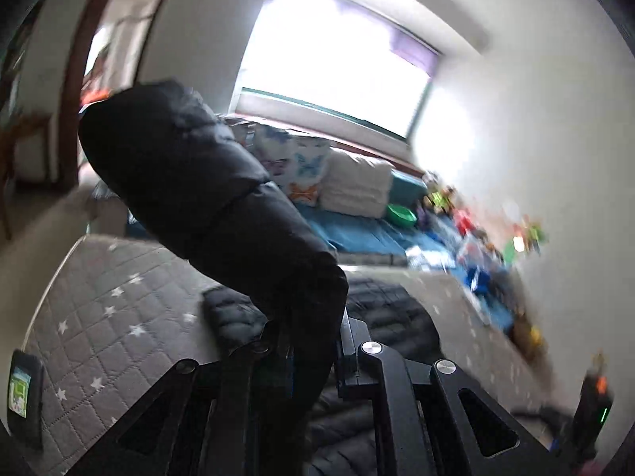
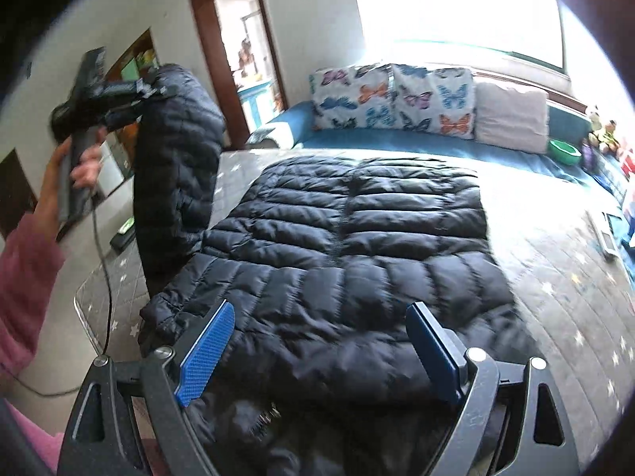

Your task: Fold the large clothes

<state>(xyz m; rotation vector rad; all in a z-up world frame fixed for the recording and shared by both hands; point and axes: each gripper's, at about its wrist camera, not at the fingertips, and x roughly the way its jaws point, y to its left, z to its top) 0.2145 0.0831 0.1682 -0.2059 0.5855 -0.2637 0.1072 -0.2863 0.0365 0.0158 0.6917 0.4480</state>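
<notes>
Grey star-quilted mattress (image 2: 555,277) under a black puffer jacket (image 2: 349,238), one sleeve (image 2: 174,166) lifted.

Your jacket lies flat, front up, across the middle of the mattress, with butterfly pillows (image 2: 393,95) at 12 o'clock by the bright window (image 1: 337,59). Your left tongs (image 2: 151,89), at 10 o'clock from the right camera, are clamped on the sleeve's end and hold it upright off the mattress. Your right tongs (image 2: 321,337) hang spread wide over the jacket's near edge at 6 o'clock, gripping nothing.

Black quilted puffer jacket (image 2: 349,246) lies flat on the bed; its left sleeve (image 2: 174,166) lifted upright.
</notes>
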